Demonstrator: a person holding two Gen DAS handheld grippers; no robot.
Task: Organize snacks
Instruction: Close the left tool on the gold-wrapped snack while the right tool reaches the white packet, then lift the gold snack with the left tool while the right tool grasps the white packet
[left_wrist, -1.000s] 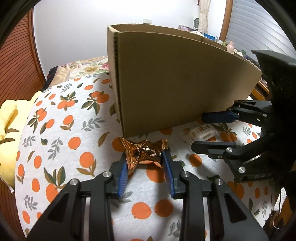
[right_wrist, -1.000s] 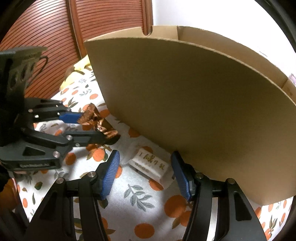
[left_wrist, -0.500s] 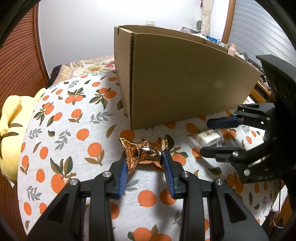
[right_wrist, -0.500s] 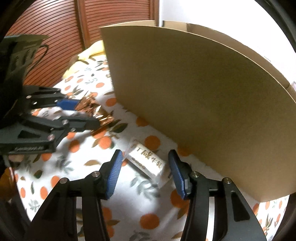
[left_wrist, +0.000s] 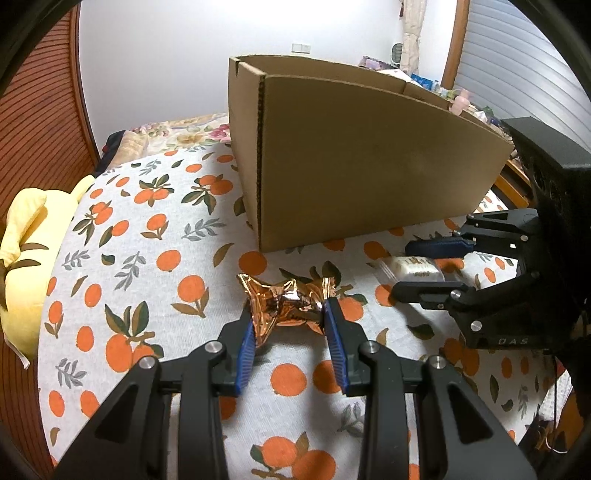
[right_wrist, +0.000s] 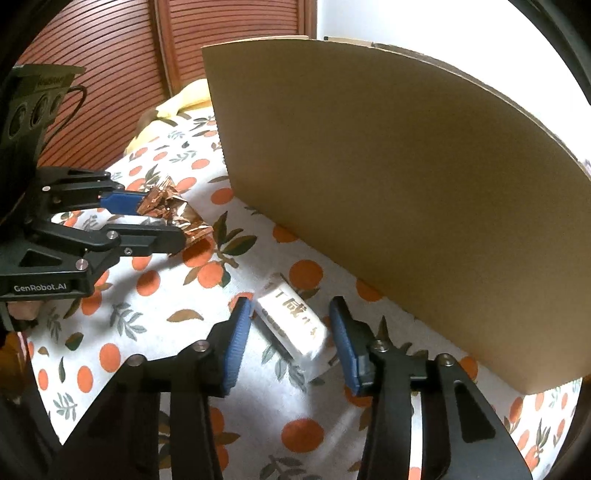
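Note:
My left gripper (left_wrist: 290, 325) is shut on a crinkled copper-foil snack (left_wrist: 286, 301) and holds it above the orange-print tablecloth (left_wrist: 122, 266). It also shows in the right wrist view (right_wrist: 173, 212). My right gripper (right_wrist: 290, 325) holds a white wrapped snack (right_wrist: 291, 321) between its blue pads; I cannot tell whether the pads touch it. That snack also shows in the left wrist view (left_wrist: 413, 267). A tall open cardboard box (left_wrist: 354, 166) stands just behind both snacks.
A yellow cushion (left_wrist: 26, 243) lies at the table's left edge. Brown slatted doors (right_wrist: 110, 74) stand behind. A cluttered shelf (left_wrist: 436, 85) shows beyond the box.
Both grippers have pulled back and up from the box with their snacks. The box looks farther off and the right jaws have narrowed around the white snack.

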